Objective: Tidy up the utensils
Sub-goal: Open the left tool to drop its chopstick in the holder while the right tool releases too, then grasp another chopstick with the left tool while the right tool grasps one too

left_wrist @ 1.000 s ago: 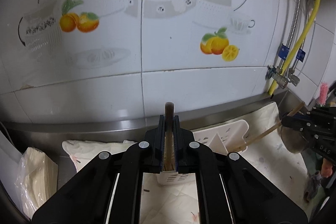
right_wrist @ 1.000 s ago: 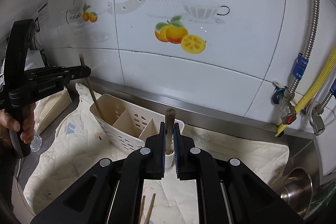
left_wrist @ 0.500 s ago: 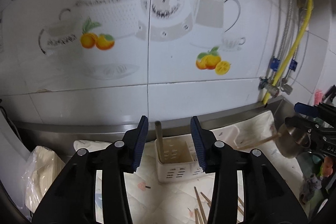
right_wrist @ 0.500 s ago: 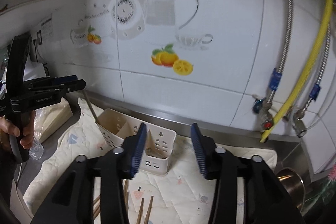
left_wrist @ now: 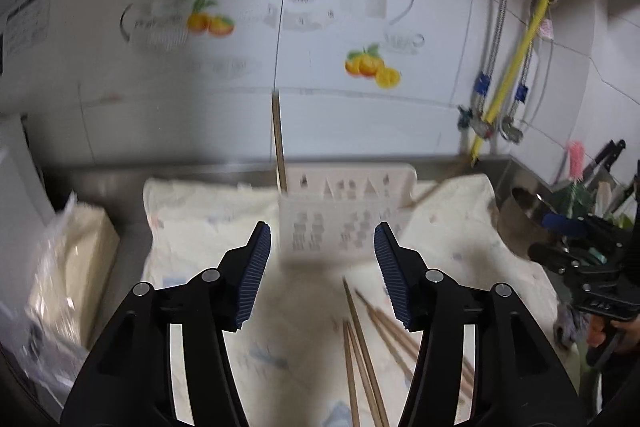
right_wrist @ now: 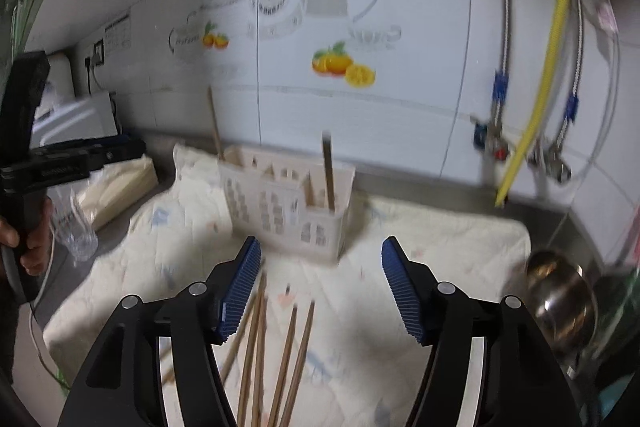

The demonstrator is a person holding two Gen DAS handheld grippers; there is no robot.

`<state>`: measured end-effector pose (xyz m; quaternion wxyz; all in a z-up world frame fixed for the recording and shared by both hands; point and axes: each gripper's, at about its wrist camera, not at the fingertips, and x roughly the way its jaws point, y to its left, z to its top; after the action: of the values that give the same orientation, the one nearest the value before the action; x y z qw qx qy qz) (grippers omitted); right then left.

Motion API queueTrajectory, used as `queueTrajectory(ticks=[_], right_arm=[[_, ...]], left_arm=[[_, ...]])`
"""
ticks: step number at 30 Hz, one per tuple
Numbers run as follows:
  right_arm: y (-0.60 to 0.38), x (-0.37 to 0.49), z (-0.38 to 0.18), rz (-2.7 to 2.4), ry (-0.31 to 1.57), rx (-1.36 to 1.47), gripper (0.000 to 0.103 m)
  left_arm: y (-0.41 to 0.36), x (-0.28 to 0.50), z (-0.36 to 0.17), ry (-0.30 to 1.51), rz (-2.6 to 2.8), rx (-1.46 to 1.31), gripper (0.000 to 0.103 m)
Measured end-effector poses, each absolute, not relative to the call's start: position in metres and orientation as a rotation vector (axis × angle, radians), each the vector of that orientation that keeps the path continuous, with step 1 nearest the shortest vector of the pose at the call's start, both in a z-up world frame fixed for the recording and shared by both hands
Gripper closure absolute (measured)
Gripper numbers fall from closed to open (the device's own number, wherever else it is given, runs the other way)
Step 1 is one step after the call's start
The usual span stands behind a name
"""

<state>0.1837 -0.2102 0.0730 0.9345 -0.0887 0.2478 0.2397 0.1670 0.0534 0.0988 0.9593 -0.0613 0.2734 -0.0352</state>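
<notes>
Chopstick sorting at a kitchen counter, seen along two hand-held grippers.

Left wrist view: holding nothing in the left gripper (left_wrist: pixel 322 231), its ribbed blue pads parted and having just been opening, with only air between them. Facing the white slotted utensil caddy (left_wrist: pixel 344 227) at twelve o'clock, close beyond the fingertips and blurred. Showing one upright chopstick (left_wrist: pixel 277 139) at eleven o'clock, standing in the caddy's left end and leaning on its wall, probably so that thin ends sit down in a compartment and handles stay reachable. Showing loose chopsticks (left_wrist: pixel 360 347) at five o'clock, lying flat on the quilted cloth (left_wrist: pixel 208 227), seemingly waiting to be collected. Catching the right gripper (left_wrist: pixel 580 259) at three o'clock.

Right wrist view: holding nothing in the right gripper (right_wrist: pixel 320 243) either, jaws apart and having just been opening, empty between the pads. Facing the utensil caddy (right_wrist: pixel 280 211) at twelve o'clock, with a second upright chopstick (right_wrist: pixel 329 167) standing in its right compartment, and the first (right_wrist: pixel 215 123) rising at the far left end. Hovering over loose chopsticks (right_wrist: pixel 276 347) at six o'clock, fanned on the cloth just below the pads, most likely the next pick. Passing a steel bowl (right_wrist: pixel 560 303) at four o'clock and a drinking glass (right_wrist: pixel 76 235) at nine o'clock, beside a hand (right_wrist: pixel 24 247) gripping the left gripper's handle.

Judging the task under way: two sticks stored, several more lying out.
</notes>
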Motion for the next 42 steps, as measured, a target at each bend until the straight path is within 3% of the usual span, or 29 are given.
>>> queueTrajectory(ticks=[9, 15, 19, 24, 31, 42], right_arm=[[-0.222, 0.140, -0.001, 0.462, 0.612, -0.163, 0.044], [-0.225, 0.120, -0.037, 0.441, 0.686, -0.165, 0.057], [-0.226, 0.114, -0.061, 0.449, 0.753, -0.133, 0.073], [-0.228, 0.112, -0.082, 0.435, 0.805, -0.123, 0.082], [-0.229, 0.114, -0.089, 0.443, 0.820, -0.110, 0.087], [-0.223, 0.117, -0.098, 0.455, 0.842, -0.113, 0.093]], left_arm=[[0.048, 0.122, 0.028, 0.666, -0.052, -0.175, 0.049], [0.047, 0.101, -0.010, 0.749, -0.054, -0.202, 0.049], [0.044, 0.090, -0.027, 0.784, -0.059, -0.216, 0.049], [0.038, 0.079, -0.045, 0.830, -0.085, -0.220, 0.049], [0.030, 0.070, -0.061, 0.875, -0.121, -0.225, 0.066], [0.012, 0.072, -0.074, 0.914, -0.160, -0.203, 0.079]])
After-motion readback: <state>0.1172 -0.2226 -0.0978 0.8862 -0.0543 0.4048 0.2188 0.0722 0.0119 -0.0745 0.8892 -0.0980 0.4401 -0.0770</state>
